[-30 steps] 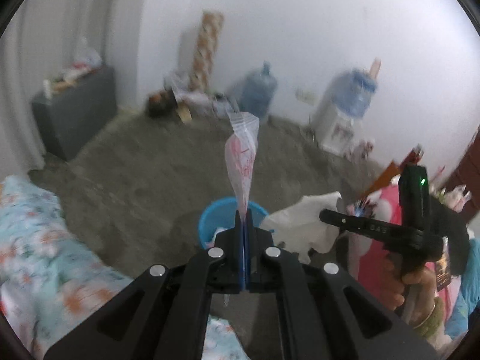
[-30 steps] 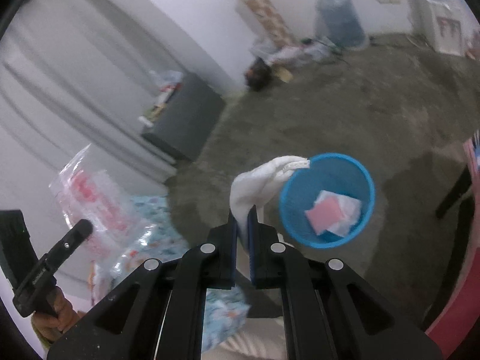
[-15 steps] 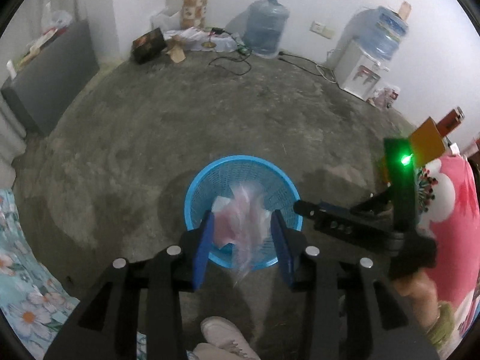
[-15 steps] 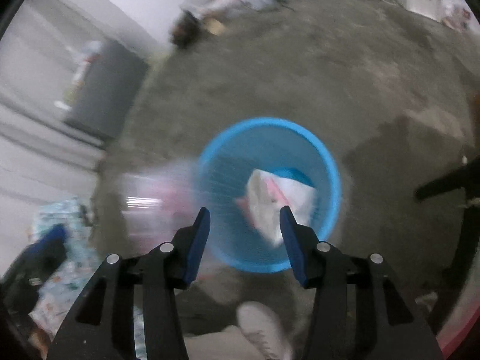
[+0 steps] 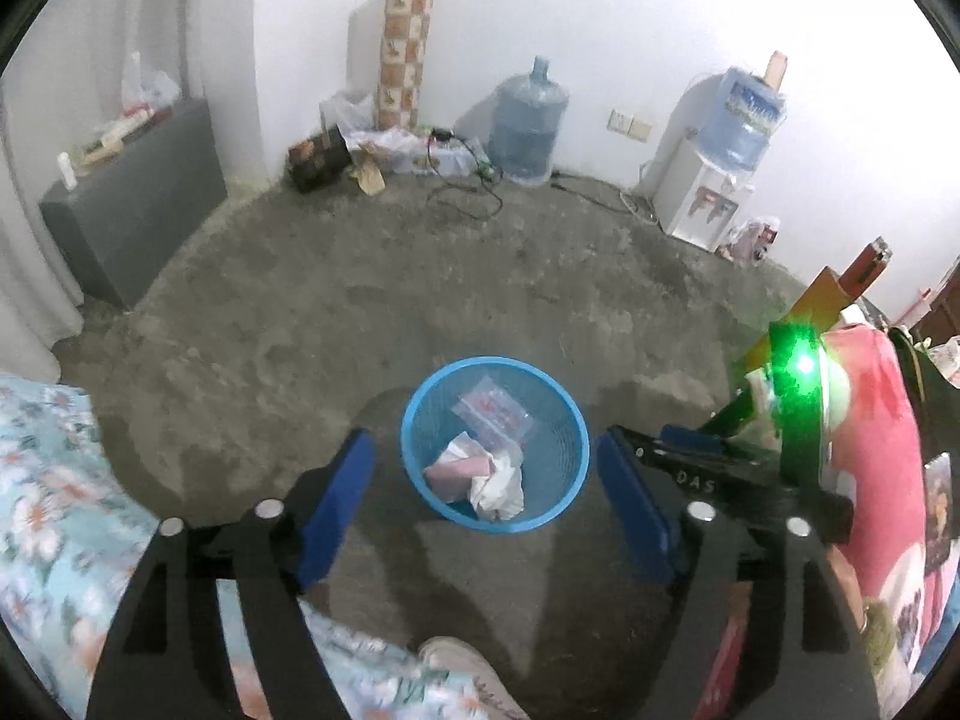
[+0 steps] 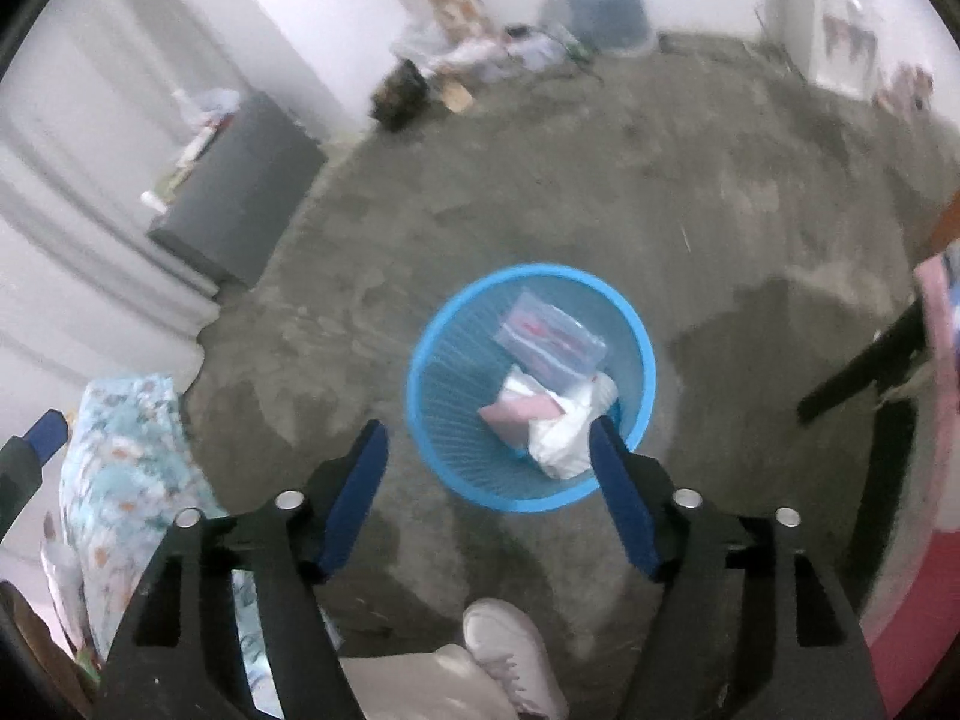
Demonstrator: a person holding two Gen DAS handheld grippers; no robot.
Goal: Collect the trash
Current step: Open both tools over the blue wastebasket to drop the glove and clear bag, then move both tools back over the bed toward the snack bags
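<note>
A blue mesh basket (image 5: 564, 420) stands on the grey floor; it also shows in the right wrist view (image 6: 432, 360). Inside lie a clear plastic bag with red print (image 5: 495, 408) (image 6: 549, 336), a pink packet (image 5: 456, 471) (image 6: 516, 414) and crumpled white paper (image 5: 498, 486) (image 6: 564, 432). My left gripper (image 5: 486, 459) is open wide and empty, above the basket. My right gripper (image 6: 489, 438) is open wide and empty, above the basket's near rim. The right gripper's body shows in the left wrist view (image 5: 708, 468) with a green light.
A floral bedspread (image 5: 54, 480) lies at the left. A grey cabinet (image 5: 132, 204) stands by the wall. A water jug (image 5: 528, 120), a dispenser (image 5: 714, 180), a patterned roll (image 5: 405, 42) and clutter line the far wall. A shoe (image 6: 510, 648) is below the grippers.
Both grippers opened over the basket and let go; the plastic bag and the white paper dropped in and now lie inside. The jaws are wider than half a second ago.
</note>
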